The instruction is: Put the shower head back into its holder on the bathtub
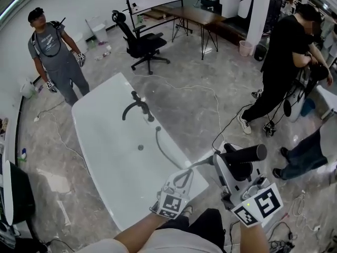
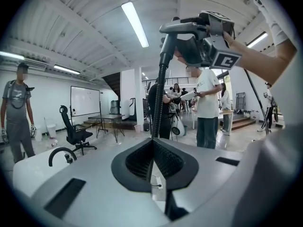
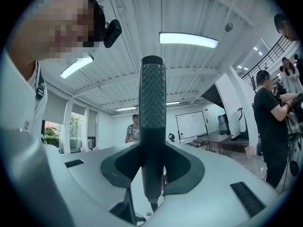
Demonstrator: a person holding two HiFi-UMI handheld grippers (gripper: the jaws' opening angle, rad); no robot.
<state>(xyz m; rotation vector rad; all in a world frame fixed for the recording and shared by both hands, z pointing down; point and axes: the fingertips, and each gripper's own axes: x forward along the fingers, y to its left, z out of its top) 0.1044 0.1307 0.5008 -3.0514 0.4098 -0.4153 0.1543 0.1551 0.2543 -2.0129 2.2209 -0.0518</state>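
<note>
At the far left a person in grey [image 1: 54, 57] stands by the tub [image 1: 105, 157]. The faucet [image 1: 137, 105] is on the tub's far rim. From the rim near it the hose [image 1: 158, 136] runs down toward me and into my left gripper [image 1: 184, 177]. In the left gripper view the jaws of this gripper [image 2: 154, 148] are pressed together on the ribbed hose [image 2: 159, 98], which rises straight up from them.

To the right, my right gripper [image 1: 235, 165] is clamped on the shower head [image 1: 246, 154]. The head is outside the tub, just beside its near corner and well apart from the faucet. In the head view its long axis lies almost level, across the picture, and the free end points to the right. In the right gripper view the head [image 3: 152, 103] stands upright between the jaws [image 3: 152, 167], with the dotted face toward the camera. At the far right a person in black [image 1: 287, 62] bends over some equipment.
</note>
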